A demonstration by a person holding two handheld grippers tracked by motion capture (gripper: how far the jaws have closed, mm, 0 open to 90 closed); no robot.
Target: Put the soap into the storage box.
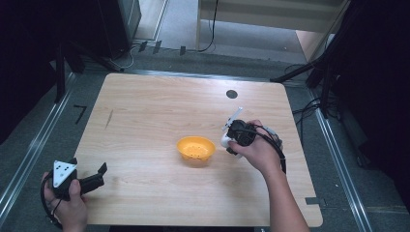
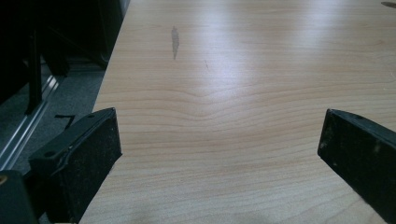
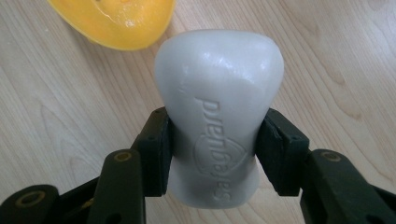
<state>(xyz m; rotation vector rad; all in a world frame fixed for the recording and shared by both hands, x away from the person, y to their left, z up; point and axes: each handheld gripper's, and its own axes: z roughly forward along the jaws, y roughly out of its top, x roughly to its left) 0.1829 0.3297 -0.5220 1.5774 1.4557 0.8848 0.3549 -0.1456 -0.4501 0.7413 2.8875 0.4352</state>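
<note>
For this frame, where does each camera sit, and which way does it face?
High view: above the person's side, looking forward and down on the wooden table; both forearms, left gripper, right gripper.
Left gripper view: low over the table's left edge, looking along its own jaws, set wide apart with nothing between them.
Right gripper view: looking along its jaws, clamped on a white soap bar.
Shared: the yellow bowl appears in the high and right gripper views.

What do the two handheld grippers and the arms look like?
Both grippers are black with two flat black jaws. The left gripper carries a grey three-cornered plate with dark dots on top. A black cable trails from the right gripper. Both forearms are bare, no sleeves or gloves.
</note>
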